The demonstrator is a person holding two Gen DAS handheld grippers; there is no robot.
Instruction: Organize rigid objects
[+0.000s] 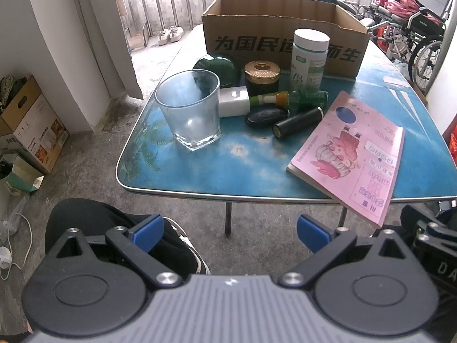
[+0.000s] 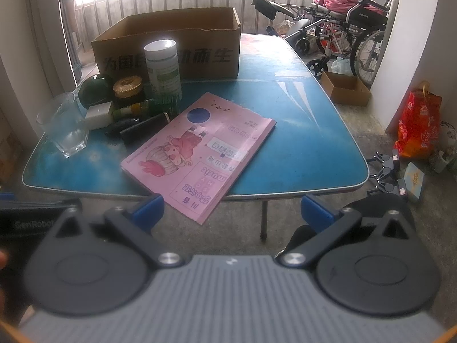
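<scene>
While both grippers hover short of the table, left gripper (image 1: 230, 230) wide and empty, glass (image 1: 190, 108) ahead-left, box (image 1: 285, 43) beyond; right gripper (image 2: 232, 210) wide too, book (image 2: 200, 151) just ahead. Best approach low, square.

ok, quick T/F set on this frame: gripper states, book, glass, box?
1. Both grippers are open and hold nothing: left gripper, right gripper. True.
2. The pink book lies wholly on the table. False: its near corner overhangs the edge.
3. The glass stands upright. True.
4. The white-capped bottle lies on its side. False: it stands upright before the cardboard box.
5. The black cylinder stands upright. False: it lies flat.
</scene>
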